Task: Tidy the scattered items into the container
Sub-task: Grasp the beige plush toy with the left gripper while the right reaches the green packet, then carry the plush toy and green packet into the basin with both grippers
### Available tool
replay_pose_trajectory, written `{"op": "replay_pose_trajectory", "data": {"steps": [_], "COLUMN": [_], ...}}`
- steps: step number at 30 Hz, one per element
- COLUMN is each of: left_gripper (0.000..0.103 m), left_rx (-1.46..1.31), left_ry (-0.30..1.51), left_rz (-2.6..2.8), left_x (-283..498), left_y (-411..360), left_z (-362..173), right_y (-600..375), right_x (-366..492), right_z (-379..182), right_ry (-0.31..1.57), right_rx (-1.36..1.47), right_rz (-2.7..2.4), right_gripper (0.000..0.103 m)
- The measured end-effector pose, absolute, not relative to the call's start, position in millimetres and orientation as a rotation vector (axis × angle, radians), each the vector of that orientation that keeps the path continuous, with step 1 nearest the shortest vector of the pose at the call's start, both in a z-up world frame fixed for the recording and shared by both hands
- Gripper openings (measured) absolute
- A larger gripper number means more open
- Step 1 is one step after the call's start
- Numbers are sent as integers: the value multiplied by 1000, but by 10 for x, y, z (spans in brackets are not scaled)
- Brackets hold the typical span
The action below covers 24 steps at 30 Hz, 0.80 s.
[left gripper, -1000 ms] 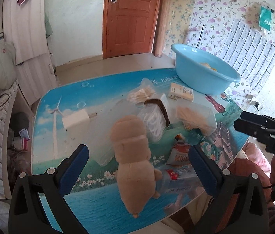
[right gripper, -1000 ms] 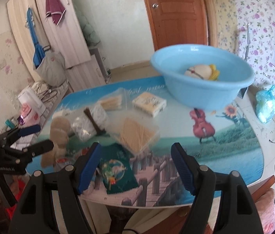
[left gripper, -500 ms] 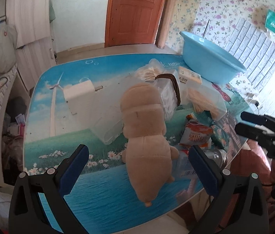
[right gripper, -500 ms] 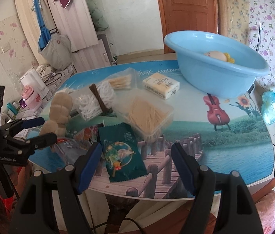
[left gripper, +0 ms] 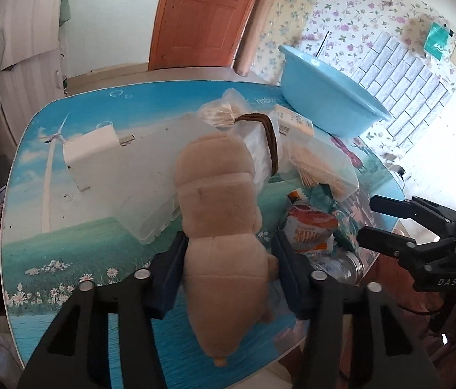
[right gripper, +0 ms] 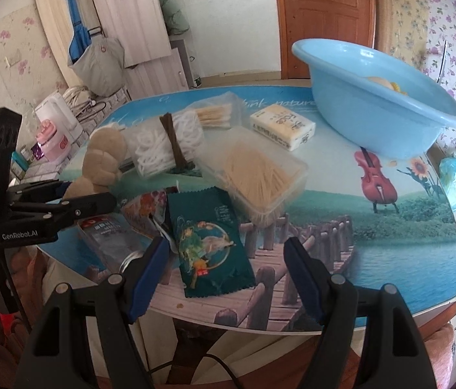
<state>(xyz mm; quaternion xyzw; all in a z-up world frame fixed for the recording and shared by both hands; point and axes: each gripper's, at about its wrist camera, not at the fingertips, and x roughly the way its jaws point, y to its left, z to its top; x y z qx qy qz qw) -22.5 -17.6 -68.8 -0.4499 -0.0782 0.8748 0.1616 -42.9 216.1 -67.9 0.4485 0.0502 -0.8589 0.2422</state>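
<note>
The left gripper (left gripper: 229, 256) has just clamped the tan plush toy (left gripper: 218, 207), well short of the blue basin (left gripper: 328, 97), ready for lifting; the right gripper (right gripper: 224, 272) hangs open.

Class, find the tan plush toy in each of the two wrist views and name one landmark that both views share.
Left wrist view: the tan plush toy fills the lower centre, clamped between the left gripper fingers.
Right wrist view: it sits at the left edge of the table.
Shared landmark: the blue basin.
</note>
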Motion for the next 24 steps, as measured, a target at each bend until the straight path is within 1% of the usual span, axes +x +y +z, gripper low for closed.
{"op": "replay_pose_trajectory", "data": {"steps": [6,11,12,13,14,15,19,24], "left_gripper": [49,49,49,49,49,49,49,49], "left_rx": [-1269,-1262,-1262,-1264,-1266,-1269,-1270,-1259], "left_ry": [-222,-214,-210,-206,-205,-205,-202,-172], "left_rz": [2515,2531,2532,2535,2537,2538,2547,2569], "left_x": [-204,-178,-173,-172,-166,-173,-176,-155], "left_y": [-244,-278,-283,-278,-285,-281,-302,-289], "left_z": [-633,-594,-601,-603,-603,-607,-596,-544], "right_y": [2080,2066,2069,2072,2075,2076,2112,2102], "right_x": [-432,-454,-461,-463,-453,-447,-432,-355], "right_z": [-755,-828,-845,-847,-838,-833,-806,-702], "right_ry": [196,204,204,206,208,211,184,192], "right_rx": [1231,1234,1234,1227,1208,1203,1183,1127], "right_rz": [-2339,-2341,-2344,-2347,-2348,-2349,-2326,-2319], "right_gripper": [74,74,73,68,53,50,45,45]}}
